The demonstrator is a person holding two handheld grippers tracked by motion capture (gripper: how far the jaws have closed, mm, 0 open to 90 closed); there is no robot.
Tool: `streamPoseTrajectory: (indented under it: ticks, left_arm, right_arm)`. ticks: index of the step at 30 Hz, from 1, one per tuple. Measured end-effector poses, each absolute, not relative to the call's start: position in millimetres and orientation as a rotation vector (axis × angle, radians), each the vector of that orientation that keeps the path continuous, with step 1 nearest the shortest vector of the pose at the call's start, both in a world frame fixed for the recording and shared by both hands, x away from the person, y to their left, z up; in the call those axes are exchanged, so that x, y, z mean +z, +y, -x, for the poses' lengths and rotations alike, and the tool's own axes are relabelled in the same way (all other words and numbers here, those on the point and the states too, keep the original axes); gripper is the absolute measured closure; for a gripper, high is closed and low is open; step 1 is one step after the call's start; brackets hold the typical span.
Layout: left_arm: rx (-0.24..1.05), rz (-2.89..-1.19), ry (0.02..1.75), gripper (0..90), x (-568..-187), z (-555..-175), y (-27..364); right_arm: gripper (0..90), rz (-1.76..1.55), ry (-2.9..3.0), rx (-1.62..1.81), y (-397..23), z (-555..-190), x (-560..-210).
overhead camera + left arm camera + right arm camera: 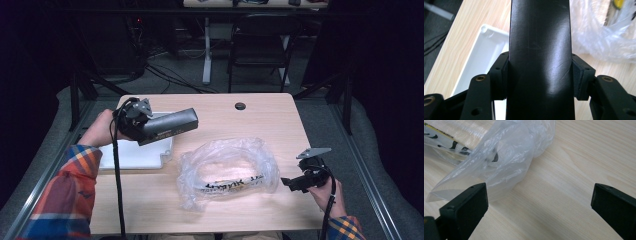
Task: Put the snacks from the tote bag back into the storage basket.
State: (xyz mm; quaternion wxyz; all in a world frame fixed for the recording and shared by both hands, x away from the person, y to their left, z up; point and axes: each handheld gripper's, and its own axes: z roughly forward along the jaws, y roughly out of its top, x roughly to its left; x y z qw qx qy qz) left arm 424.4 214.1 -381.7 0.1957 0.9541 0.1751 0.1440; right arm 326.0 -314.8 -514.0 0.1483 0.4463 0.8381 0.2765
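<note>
Two tongs: our left gripper (pixel 150 131) pinches a black box (pixel 170 125) above the white tray (pixel 135 155), left of the plastic bag (pixel 227 170); our right gripper (pixel 290 182), spread wide, sits just right of the bag.

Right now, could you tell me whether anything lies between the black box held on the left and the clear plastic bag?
Nothing visible does. The left hand-held gripper clamps the black box above the white tray, and bare table separates the box from the plastic bag. The right hand-held gripper waits open at the bag's far side.
</note>
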Motion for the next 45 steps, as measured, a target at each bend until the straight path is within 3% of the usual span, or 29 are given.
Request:
streamPoseTrajectory:
  ticks: [24,45]
  left_arm:
    - [0.427,-2.577,0.721,43.3,-396.8,-421.6,298.5]
    - [0.421,-2.526,0.698,43.2,-443.1,-420.8,320.1]
  right_arm:
    - [1.1,-1.279,2.411,0.798,-313.7,-326.3,-512.9]
    - [1.3,-1.293,2.41,0.804,-314.1,-327.3,-514.5]
